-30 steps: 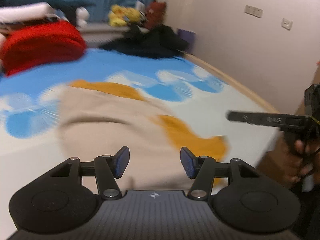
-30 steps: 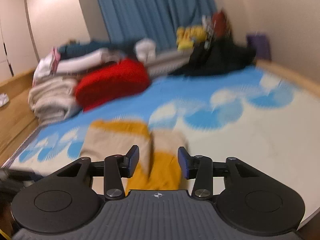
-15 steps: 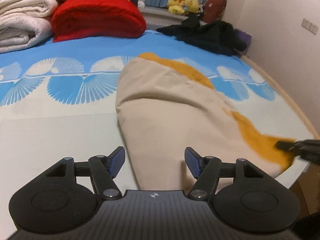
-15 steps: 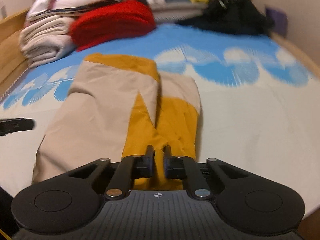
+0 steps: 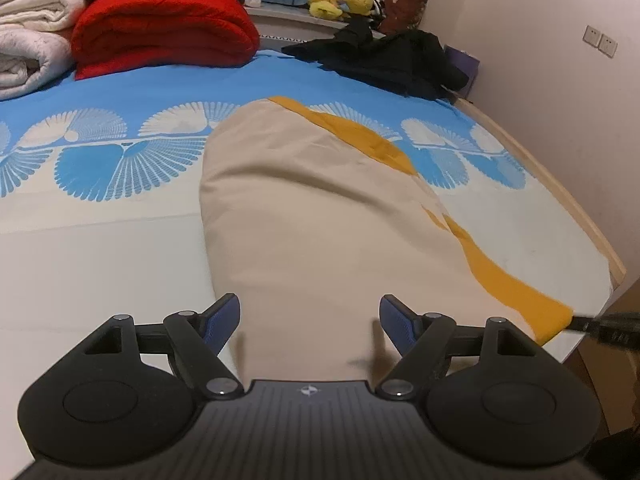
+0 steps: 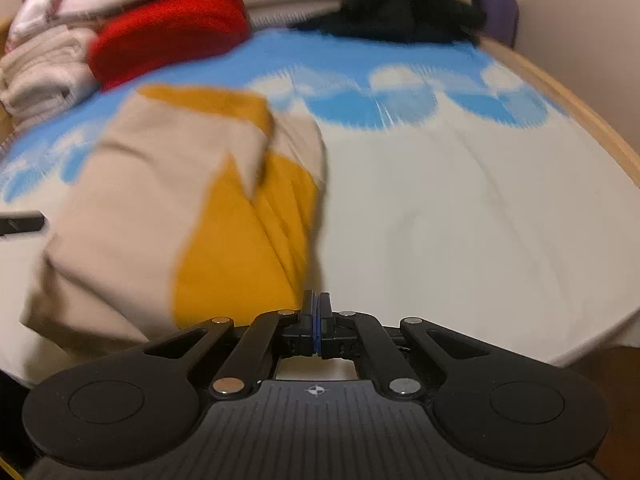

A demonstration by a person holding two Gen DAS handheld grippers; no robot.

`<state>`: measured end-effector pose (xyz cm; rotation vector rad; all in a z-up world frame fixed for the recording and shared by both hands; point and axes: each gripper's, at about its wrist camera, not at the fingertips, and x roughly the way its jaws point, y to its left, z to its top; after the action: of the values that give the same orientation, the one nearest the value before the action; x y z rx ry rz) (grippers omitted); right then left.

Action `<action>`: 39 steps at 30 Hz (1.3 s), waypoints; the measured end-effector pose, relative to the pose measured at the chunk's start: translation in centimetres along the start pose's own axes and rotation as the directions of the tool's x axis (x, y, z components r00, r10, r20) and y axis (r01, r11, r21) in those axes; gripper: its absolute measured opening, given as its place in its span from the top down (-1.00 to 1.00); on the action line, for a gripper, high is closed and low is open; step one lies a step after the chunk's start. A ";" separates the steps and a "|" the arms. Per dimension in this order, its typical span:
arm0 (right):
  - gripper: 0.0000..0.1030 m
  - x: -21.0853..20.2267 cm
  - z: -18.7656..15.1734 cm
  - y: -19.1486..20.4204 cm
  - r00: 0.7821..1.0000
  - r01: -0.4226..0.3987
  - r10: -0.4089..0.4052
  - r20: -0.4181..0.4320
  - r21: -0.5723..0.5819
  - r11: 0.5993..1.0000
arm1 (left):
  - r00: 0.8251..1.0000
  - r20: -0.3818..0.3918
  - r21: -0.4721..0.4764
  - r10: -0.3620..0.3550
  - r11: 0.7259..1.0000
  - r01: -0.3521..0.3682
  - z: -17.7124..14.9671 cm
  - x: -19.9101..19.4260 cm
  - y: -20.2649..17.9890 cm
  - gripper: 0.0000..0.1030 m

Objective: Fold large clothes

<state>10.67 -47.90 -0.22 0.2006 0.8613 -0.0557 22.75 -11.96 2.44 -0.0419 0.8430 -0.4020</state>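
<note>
A beige and mustard-yellow garment (image 5: 320,208) lies partly folded lengthwise on the bed, its near end at the bed's front edge. My left gripper (image 5: 310,320) is open, its blue pads either side of the garment's near beige end, just above it. My right gripper (image 6: 316,312) is shut at the near yellow corner of the garment (image 6: 240,240); the pads look pressed together and I cannot see cloth between them. The right gripper's tip also shows in the left wrist view (image 5: 600,326), at the yellow corner. The right wrist view is motion-blurred.
A red folded blanket (image 5: 160,28) and white bedding (image 5: 28,52) are stacked at the bed's far left. Black clothes (image 5: 392,60) lie at the far right near plush toys (image 5: 340,0). The wall and the wooden bed edge (image 5: 560,188) run along the right.
My right gripper has closed from open to fully shut at the garment's yellow corner. My left gripper has dropped lower toward the beige end, staying open.
</note>
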 end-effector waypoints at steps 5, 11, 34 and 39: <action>0.96 -2.1 1.6 -1.7 0.975 -0.140 0.110 0.194 0.152 0.978 | 1.000 -0.017 -0.054 0.018 0.998 -0.019 0.0 0.1 1.0 -0.58; 0.16 0.2 2.9 -2.7 0.962 -0.245 0.198 0.189 0.271 0.931 | 0.999 -0.032 -0.075 0.036 0.996 -0.038 0.1 0.1 1.7 -0.58; 1.00 2.0 -0.4 -0.9 0.992 -0.075 0.084 -0.097 0.095 0.993 | 0.965 -0.241 0.083 0.107 0.993 -0.090 -1.9 3.5 -0.3 -0.67; 1.00 4.9 -0.3 0.1 0.982 -0.010 0.025 -0.185 0.082 0.997 | 0.990 -0.142 0.066 -0.024 0.997 0.034 -0.7 0.4 -0.7 -0.59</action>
<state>13.61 -47.55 -4.14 0.2927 1.0440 -0.0561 22.27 -12.62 1.82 0.0382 0.9688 -0.4652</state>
